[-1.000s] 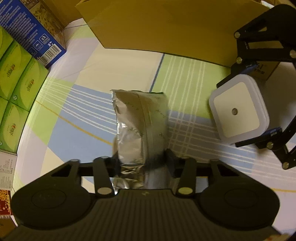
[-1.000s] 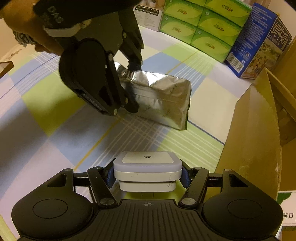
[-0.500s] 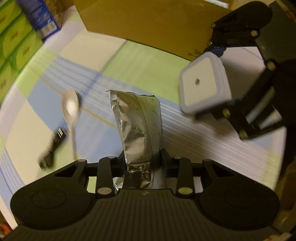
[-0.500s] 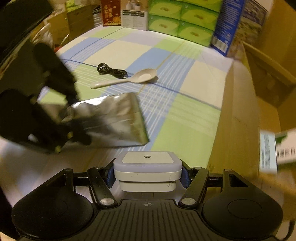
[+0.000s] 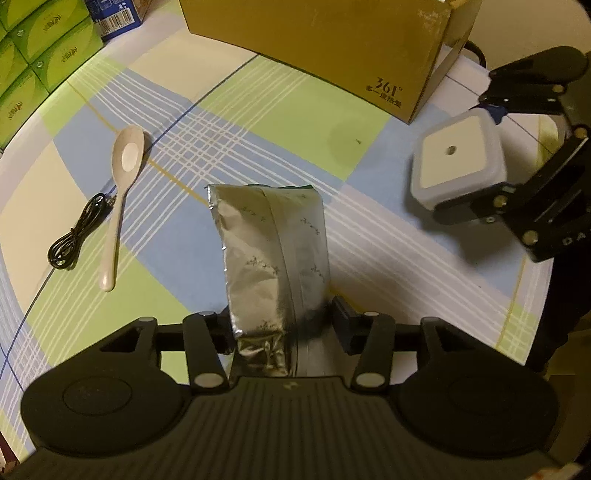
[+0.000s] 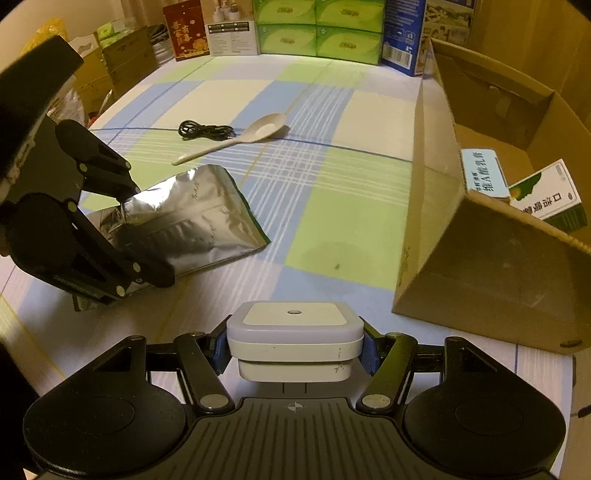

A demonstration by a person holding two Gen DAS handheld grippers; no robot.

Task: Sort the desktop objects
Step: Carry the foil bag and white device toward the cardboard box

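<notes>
A silver foil pouch [image 5: 269,251] lies on the checked tablecloth [image 5: 295,110]. Its near end sits between the fingers of my left gripper [image 5: 282,321], whose jaws are opening. A gap shows beside the right pad, and the pouch end is crumpled. From the right wrist view, the left gripper [image 6: 144,232] straddles the pouch [image 6: 199,218] at the left. My right gripper [image 6: 293,350] is shut on a white square night light [image 6: 293,332] and holds it above the cloth. The left wrist view shows the night light [image 5: 458,158] right of the pouch, near the cardboard box corner.
An open cardboard box [image 6: 480,240] stands on the right with two small cartons [image 6: 543,199] inside. A beige spoon [image 6: 240,136] and a coiled black cable [image 6: 205,130] lie beyond the pouch. Green tissue boxes [image 6: 317,29] and a blue carton [image 6: 400,33] line the far edge.
Both hands have shifted and rolled. The spoon and cable have come into view. The left jaws, tight on the pouch half a second ago, have spread. The night light stays gripped.
</notes>
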